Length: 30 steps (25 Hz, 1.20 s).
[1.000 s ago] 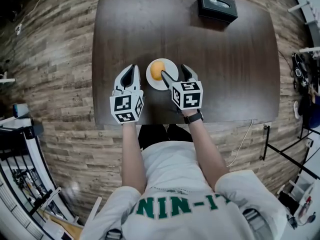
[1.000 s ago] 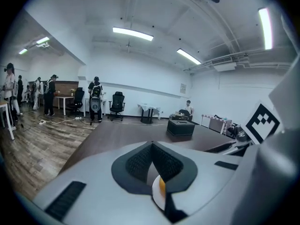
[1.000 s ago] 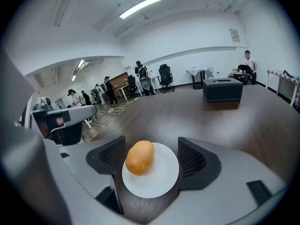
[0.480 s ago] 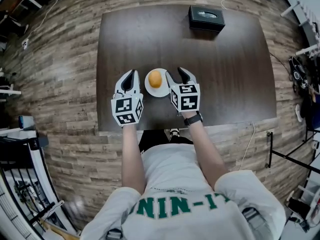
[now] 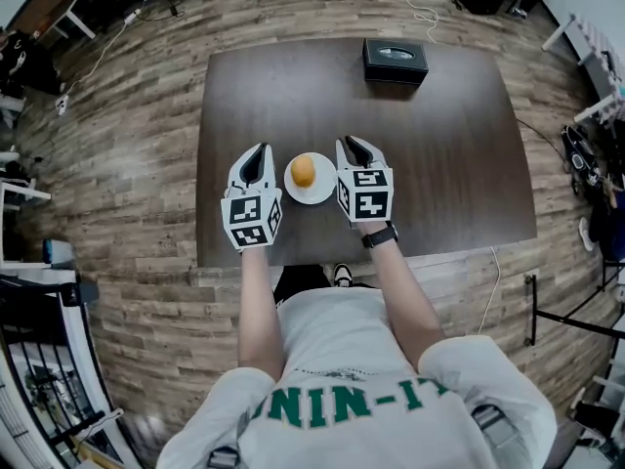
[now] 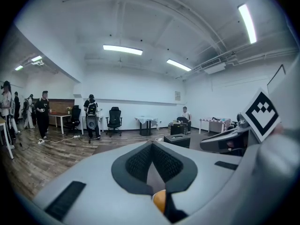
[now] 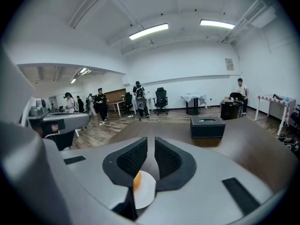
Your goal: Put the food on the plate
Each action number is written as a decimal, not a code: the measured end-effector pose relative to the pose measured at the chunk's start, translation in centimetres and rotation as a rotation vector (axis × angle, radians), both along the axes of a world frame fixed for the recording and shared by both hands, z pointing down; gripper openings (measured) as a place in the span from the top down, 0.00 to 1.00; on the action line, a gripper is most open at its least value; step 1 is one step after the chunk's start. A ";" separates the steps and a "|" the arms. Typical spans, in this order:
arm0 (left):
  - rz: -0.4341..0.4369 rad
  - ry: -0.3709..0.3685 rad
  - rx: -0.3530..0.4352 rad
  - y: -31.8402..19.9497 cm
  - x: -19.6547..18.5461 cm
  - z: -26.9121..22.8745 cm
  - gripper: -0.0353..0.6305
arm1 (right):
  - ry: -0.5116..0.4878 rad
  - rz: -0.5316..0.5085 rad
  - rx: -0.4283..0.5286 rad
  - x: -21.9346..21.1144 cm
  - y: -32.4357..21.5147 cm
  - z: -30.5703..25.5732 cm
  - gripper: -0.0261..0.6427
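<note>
**Left gripper** point(image 6: 151, 146): fingers point(image 6: 137, 164) closed, the ribbed dark pads meeting at their tips. Empty; touching neither food nor plate.

**Right gripper** point(image 7: 151, 141): fingers point(image 7: 131, 161) almost together, with only a thin slit left between the pads. The jaws have just been closing. Empty; nothing pressed between the pads.

**Food** point(image 5: 304, 171): one piece, smooth, orange-yellow and oval, with no wrapper. It lies on the plate in the gap between the two grippers, just right of the left fingers and just left of the right fingers. It sits level with the fingers' mid-length, apart from both sets. From the right gripper view it shows low, behind and below the left-hand pad.

**Orientation of the food:** the long axis appears to run away from the person, roughly parallel to both sets of fingers. The outline is small in the head view, so this is tentative. Neither end looks different from the other.

**Plate** point(image 5: 321, 194): white, round, small. The food sits slightly toward the left fingers' side of centre. The rim lies near both sets of fingers.

**Table** point(image 5: 449, 154): dark brown wood, bearing the plate.

**Tissue box** point(image 5: 395, 61): black, well beyond the fingertips at the far edge.
</note>
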State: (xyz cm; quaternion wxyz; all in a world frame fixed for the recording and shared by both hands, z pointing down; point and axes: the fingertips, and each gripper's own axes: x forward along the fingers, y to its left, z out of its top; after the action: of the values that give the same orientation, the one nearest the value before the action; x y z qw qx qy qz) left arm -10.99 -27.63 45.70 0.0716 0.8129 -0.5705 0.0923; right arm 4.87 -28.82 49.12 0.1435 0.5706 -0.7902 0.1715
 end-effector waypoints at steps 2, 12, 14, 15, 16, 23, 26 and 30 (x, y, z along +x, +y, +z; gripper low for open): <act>0.000 0.000 0.012 0.4 0.2 -0.7 0.93 | 0.000 0.000 0.017 0.2 0.3 -0.9 0.88; -0.012 -0.012 0.064 1.6 0.6 -4.6 0.93 | -0.024 -0.005 0.143 1.1 1.2 -7.2 0.94; -0.018 -0.010 0.077 1.8 0.5 -5.7 0.93 | -0.031 -0.005 0.167 1.3 1.5 -8.5 0.94; -0.020 -0.009 0.083 1.8 0.5 -6.2 0.93 | -0.031 -0.006 0.179 1.4 1.6 -9.1 0.94; -0.020 -0.008 0.090 1.9 0.6 -6.6 0.93 | -0.025 -0.005 0.193 1.4 1.6 -9.7 0.94; -0.019 0.001 0.120 2.5 1.1 -8.9 0.93 | -0.001 -0.006 0.280 1.8 2.3 -13.2 0.94; -0.021 0.010 0.140 2.7 1.3 -10.2 0.93 | -0.030 -0.011 0.306 1.8 2.6 -14.5 0.94; -0.027 -0.017 0.182 3.1 1.3 -12.6 0.93 | -0.060 -0.020 0.346 1.5 3.3 -16.6 0.94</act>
State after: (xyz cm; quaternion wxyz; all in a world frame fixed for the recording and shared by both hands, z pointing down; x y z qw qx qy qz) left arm -9.69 -24.53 33.10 -0.0062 0.8075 -0.5881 0.0456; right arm 6.36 -25.55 32.55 0.0212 0.5734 -0.8175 0.0487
